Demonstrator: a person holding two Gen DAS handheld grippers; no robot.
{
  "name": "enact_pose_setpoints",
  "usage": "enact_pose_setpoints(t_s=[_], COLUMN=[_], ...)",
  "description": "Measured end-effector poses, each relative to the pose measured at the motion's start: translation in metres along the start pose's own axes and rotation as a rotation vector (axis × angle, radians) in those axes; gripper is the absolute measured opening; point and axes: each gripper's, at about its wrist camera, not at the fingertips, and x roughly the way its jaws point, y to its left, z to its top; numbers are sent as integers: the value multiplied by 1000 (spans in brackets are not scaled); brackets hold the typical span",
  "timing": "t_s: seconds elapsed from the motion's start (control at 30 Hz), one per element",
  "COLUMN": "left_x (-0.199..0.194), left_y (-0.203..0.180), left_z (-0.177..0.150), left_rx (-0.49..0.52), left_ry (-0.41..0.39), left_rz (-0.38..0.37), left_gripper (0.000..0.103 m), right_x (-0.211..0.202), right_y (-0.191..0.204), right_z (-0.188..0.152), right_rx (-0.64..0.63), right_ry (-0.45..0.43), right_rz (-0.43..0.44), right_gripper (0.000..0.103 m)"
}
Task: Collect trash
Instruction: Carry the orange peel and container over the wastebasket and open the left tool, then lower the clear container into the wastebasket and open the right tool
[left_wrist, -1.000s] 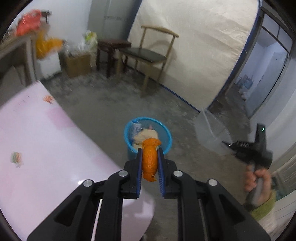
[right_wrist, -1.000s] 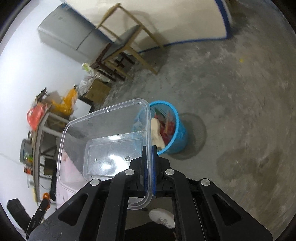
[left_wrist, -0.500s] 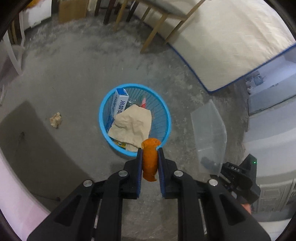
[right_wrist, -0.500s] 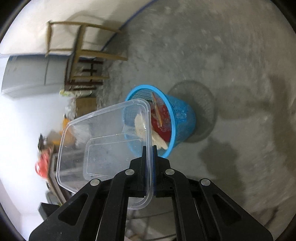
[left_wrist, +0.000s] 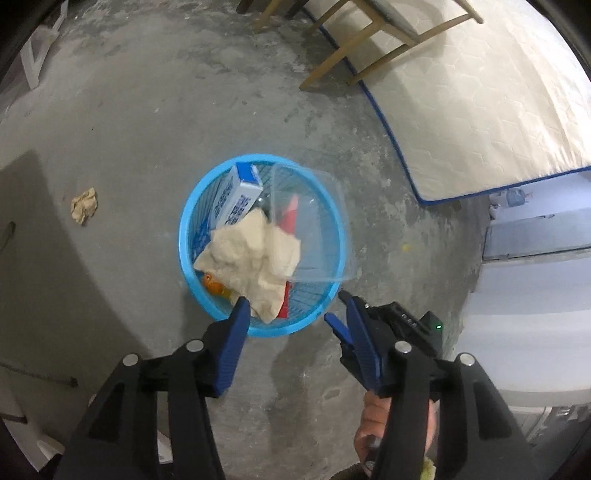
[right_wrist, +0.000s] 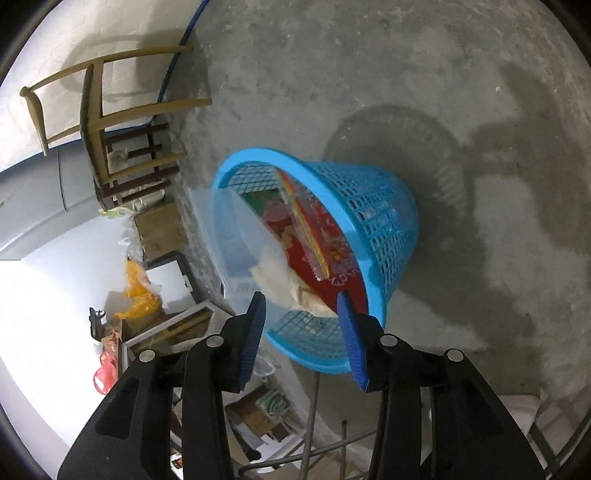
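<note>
A crumpled paper scrap (left_wrist: 85, 209) lies on the concrete floor (left_wrist: 147, 122), well left of a blue basket (left_wrist: 192, 221) holding a blue-and-white carton (left_wrist: 236, 199), beige wadded paper (left_wrist: 255, 254) and orange peel (left_wrist: 213, 284). The left gripper (left_wrist: 291, 306) hovers just above the rim, spread wide and empty. A clear plastic container (left_wrist: 314, 236) rests tilted in the basket, its long axis running away from the equally wide, empty right gripper (right_wrist: 301, 308).

Basket (left_wrist: 192, 236) on floor, container (left_wrist: 314, 236) and paper (left_wrist: 255, 254) inside (box (left_wrist: 236, 199) behind)
</note>
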Motion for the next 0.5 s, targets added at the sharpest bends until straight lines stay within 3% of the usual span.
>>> enact_pose_setpoints(t_s=[0.17, 0.3, 0.5], left_x=[-20, -52, -122], left_y=[-10, -21, -25], left_z=[-3, -14, -46], left_rx=[30, 113, 242], left_ry=[-25, -46, -134], left_rz=[-13, 0, 33], left_gripper=[54, 54, 54], right_x=[-8, 3, 48], right_y=[-8, -6, 5], right_z=[6, 10, 8], right_rx=[-27, -104, -212], right_ry=[-23, -24, 54], right_rz=[-44, -151, -242], right_gripper=[41, 41, 29])
